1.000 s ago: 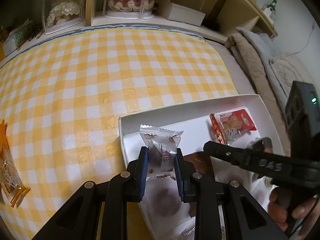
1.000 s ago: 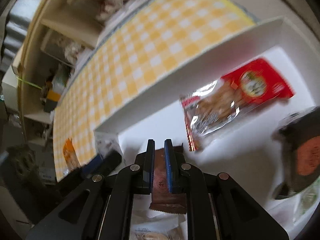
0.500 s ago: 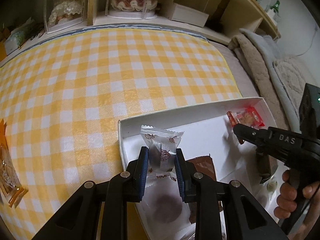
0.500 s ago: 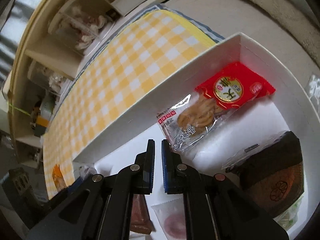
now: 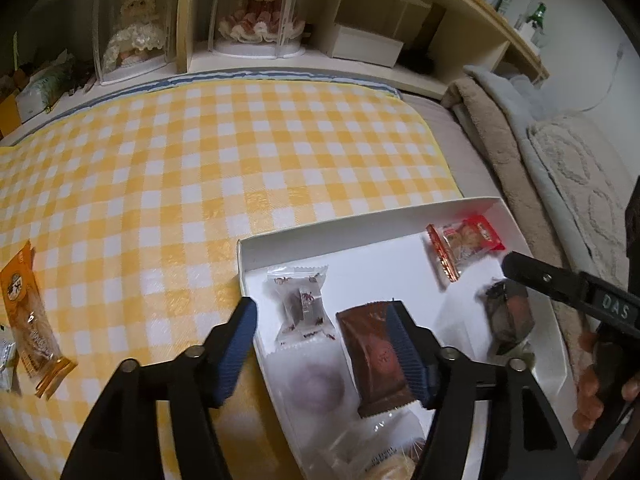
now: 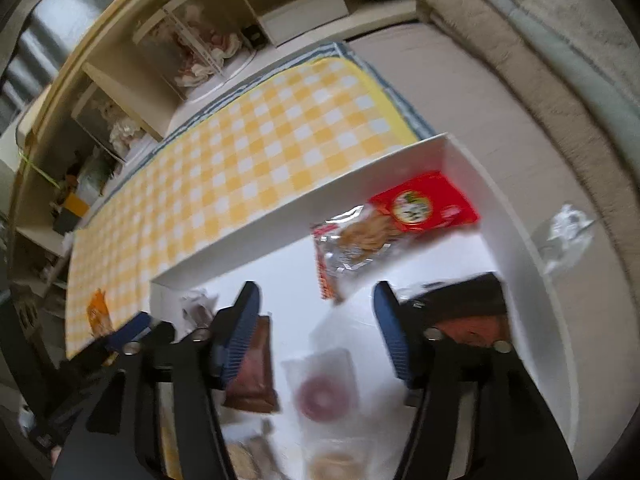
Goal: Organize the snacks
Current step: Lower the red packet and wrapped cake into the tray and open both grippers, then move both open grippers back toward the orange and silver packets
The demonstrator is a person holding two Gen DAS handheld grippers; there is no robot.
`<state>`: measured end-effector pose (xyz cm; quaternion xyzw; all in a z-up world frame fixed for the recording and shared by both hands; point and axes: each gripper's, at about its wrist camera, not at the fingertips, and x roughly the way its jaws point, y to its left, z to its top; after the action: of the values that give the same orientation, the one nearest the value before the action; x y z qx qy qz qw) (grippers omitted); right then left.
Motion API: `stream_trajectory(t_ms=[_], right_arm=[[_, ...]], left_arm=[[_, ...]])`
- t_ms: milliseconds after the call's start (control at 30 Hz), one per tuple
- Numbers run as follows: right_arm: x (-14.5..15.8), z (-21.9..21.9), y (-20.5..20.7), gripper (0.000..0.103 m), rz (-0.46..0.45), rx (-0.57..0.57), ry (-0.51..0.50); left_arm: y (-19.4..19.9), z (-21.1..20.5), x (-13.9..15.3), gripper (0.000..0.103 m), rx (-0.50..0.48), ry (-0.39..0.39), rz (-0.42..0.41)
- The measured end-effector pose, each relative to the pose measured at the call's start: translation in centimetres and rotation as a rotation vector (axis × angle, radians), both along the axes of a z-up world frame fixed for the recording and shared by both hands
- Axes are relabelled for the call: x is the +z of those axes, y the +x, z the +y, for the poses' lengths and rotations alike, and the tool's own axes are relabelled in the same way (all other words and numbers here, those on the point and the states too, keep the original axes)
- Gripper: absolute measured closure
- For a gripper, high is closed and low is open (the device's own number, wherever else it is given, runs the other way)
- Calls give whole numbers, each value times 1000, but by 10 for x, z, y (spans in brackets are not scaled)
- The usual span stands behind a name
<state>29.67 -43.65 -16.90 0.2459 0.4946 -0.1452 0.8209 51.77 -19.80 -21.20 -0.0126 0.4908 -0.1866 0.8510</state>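
Yellow checked cloth (image 5: 224, 168) covers the surface before us, with shelves holding dolls behind it. Our white box (image 5: 360, 224) sits at the cloth's near edge, holding the snacks: a clear-wrapped candy (image 5: 300, 304), a brown packet (image 5: 372, 356), a red cracker pack (image 5: 464, 240) and a dark wrapped cake (image 5: 508, 316). Our left gripper (image 5: 324, 316) hangs over the box's left wall, jaws opening, the candy lying loose below them. Our right gripper (image 6: 316, 316) hangs over the box floor, jaws opening, nothing clamped. An orange packet (image 5: 28, 320) lies well apart on the cloth.
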Motion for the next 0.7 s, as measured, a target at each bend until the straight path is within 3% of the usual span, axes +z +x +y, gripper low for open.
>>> stream_trajectory(t_ms=[200,700], right_arm=[[21,2,-20,0,1,7,-122],[75,52,-50,0,-71,86,-290]], left_arm=[[-19,9,21,3,7,-8,-15],[-81,52,90,0,19,11,-99]])
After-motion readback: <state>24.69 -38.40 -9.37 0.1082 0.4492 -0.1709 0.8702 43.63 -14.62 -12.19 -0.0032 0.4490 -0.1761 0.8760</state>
